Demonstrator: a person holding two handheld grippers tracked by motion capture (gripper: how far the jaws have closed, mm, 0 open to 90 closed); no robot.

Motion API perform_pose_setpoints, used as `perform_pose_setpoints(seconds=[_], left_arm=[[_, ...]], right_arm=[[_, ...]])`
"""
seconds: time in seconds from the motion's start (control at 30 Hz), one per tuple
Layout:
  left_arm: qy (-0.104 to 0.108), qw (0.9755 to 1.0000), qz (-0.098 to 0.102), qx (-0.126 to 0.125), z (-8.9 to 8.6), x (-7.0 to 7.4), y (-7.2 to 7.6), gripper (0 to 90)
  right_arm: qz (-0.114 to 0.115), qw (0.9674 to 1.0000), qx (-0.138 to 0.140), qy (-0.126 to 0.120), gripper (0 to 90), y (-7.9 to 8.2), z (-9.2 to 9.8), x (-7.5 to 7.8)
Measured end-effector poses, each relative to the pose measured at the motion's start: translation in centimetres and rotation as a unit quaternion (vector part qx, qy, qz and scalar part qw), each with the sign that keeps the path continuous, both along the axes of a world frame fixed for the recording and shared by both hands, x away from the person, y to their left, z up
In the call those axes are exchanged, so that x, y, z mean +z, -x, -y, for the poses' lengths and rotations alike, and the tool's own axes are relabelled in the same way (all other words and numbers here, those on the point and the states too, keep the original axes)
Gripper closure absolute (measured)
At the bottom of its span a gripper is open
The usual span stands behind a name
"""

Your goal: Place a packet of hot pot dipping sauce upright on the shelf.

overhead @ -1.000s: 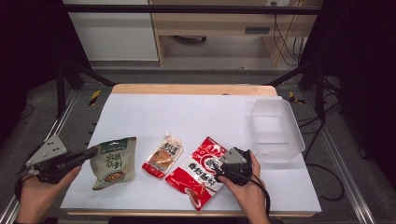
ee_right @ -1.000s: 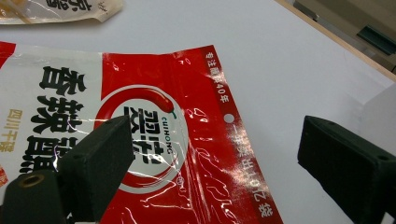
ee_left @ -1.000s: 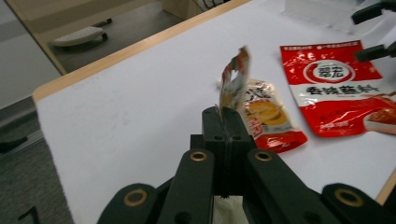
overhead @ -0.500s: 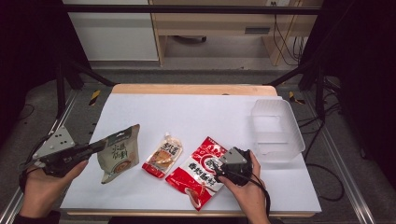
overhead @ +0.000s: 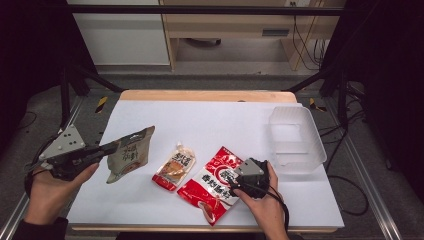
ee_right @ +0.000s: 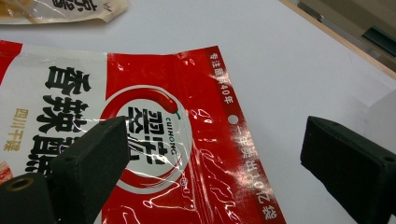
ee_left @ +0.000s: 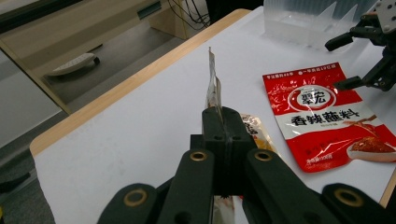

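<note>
Across the white tabletop (overhead: pixel 220 125), my left gripper (overhead: pixel 116 146), pinching the grey-green pouch (overhead: pixel 131 155), sits far left of the clear tub (overhead: pixel 296 140).

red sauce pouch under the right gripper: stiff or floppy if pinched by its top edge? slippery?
Probably floppy: the red sauce pouch is thin film, wrinkled, lying flat on the table. Likely slippery, given its glossy glare. The right gripper stands open over its top edge; a corner pinch may let it droop.

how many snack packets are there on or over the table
3. A grey-green packet is held off the table in the left gripper; a small orange packet lies mid-table; a red packet lies under the open right gripper. None seem hidden.
</note>
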State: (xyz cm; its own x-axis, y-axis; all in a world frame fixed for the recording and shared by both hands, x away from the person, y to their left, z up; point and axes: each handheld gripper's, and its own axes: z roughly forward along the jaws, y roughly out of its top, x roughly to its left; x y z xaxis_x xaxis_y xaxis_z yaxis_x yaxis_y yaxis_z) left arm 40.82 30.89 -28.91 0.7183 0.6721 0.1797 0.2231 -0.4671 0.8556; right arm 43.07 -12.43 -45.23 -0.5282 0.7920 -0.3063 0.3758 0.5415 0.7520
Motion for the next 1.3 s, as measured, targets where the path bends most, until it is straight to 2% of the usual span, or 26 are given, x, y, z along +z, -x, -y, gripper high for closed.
perform_pose_setpoints(seconds=[0.2, 0.33, 0.4, 0.5, 0.67, 0.73, 0.77, 0.9, 1.03, 1.2, 1.3], left_arm=[[0.005, 0.9999, 0.005, -0.013, 1.0, 1.0, -0.3, 90.0], [-0.003, 0.9995, 0.015, -0.027, 2.4, 1.6, -0.4, 90.0], [-0.005, 0.9993, 0.010, -0.035, 3.0, 1.7, -0.4, 90.0], [-0.010, 0.9989, 0.012, -0.043, 4.1, 2.0, -0.6, 90.0], [-0.019, 0.9981, 0.013, -0.057, 5.7, 2.5, -1.0, 90.0], [-0.023, 0.9975, 0.012, -0.066, 6.4, 2.7, -1.2, 90.0], [-0.023, 0.9975, 0.012, -0.066, 6.4, 2.7, -1.2, 90.0], [-0.029, 0.9966, 0.011, -0.076, 7.4, 2.7, -1.5, 90.0], [-0.029, 0.9962, 0.009, -0.082, 8.0, 2.7, -1.7, 90.0], [-0.030, 0.9959, 0.007, -0.085, 8.2, 2.9, -1.8, 90.0], [-0.031, 0.9956, 0.006, -0.088, 8.3, 3.0, -1.8, 90.0]], right_arm=[[-0.002, 1.0000, 0.000, -0.004, 8.9, 0.1, -0.2, 0.0], [-0.005, 0.9994, 0.007, -0.034, 9.6, 0.3, -0.2, 0.6], [-0.004, 0.9991, 0.010, -0.040, 9.9, 0.4, -0.3, 1.0], [-0.007, 0.9986, 0.030, -0.042, 9.0, 0.7, -1.1, 1.8], [-0.025, 0.9974, 0.055, -0.039, 8.6, 0.8, -2.1, 2.9], [-0.034, 0.9957, 0.076, -0.040, 8.9, 0.9, -2.5, 4.0], [-0.034, 0.9957, 0.076, -0.040, 8.9, 0.9, -2.5, 4.0], [-0.044, 0.9925, 0.112, -0.022, 8.9, 1.1, -3.4, 6.2], [-0.043, 0.9874, 0.152, 0.007, 9.4, 1.0, -4.3, 8.6], [-0.038, 0.9838, 0.171, 0.037, 11.0, 0.8, -5.3, 11.6], [-0.042, 0.9795, 0.190, 0.051, 10.9, 0.6, -6.1, 13.5]])
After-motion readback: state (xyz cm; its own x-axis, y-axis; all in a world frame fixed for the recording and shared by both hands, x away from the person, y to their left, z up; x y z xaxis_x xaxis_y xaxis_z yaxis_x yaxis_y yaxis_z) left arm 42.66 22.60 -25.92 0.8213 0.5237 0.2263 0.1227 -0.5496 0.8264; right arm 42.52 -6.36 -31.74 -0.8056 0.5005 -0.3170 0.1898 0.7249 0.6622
